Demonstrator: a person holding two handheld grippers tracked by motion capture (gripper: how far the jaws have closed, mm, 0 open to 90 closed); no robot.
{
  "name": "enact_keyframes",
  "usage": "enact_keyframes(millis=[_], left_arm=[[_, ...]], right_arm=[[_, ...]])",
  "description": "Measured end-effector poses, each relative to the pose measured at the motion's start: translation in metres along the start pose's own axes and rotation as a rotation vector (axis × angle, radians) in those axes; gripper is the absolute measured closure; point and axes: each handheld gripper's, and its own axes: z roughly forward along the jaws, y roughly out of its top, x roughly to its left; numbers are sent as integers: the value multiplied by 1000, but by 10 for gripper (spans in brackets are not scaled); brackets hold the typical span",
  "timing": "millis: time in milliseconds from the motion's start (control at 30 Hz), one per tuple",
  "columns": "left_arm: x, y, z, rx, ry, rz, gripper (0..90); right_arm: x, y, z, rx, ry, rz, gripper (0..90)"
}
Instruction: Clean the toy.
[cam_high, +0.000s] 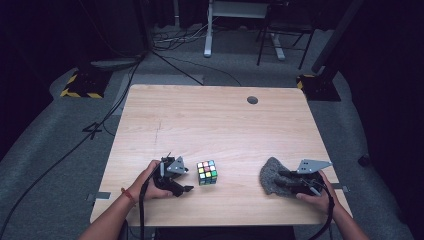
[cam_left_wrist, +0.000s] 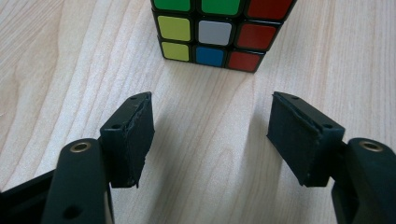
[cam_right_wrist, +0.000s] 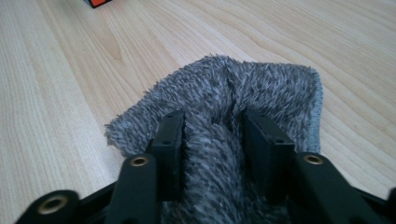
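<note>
Wooden table (cam_high: 210, 125) bears cube (cam_high: 207, 172) between grippers, grey cloth (cam_high: 272, 175) right

Puzzle cube (cam_left_wrist: 219, 32): black frame, stickers green, yellow, white, blue and red on the visible faces. Cloth (cam_right_wrist: 243, 93): mottled grey pile, paler grey hem. Tabletop (cam_high: 210, 125): pale wood grain. Fingers (cam_left_wrist: 130, 140): matte black, brass-coloured rivets.

A glossy plastic cube (cam_left_wrist: 217, 32) with bright stickers sits on the pale, matt wood-grain worktop (cam_high: 200, 125); a shaggy grey cloth (cam_right_wrist: 233, 98) bunches between matt black jaws.
</note>
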Motion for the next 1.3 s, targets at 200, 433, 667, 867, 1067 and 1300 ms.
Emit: enact_keyframes(millis=[200,433,667,867,1067,1300], left_arm=[[-1,1,-5,-14,26,8,271],[1,-1,-16,-33,80,-24,180],[1,-8,-30,-47,144,-13,163],[2,-19,-45,-44,193,-15,165],[5,-33,-56,-63,226,-60,166],[8,-45,-60,-56,270,-85,172]], right_arm=[[1,4,-2,-2,3,-1,456],[2,9,-9,-7,-19,-11,334],[0,11,-18,-6,-55,-9,260],[-2,10,-31,-1,-73,-9,244],[-6,-7,-45,-1,-116,30,233],[-15,-33,-60,-19,-168,88,226]])
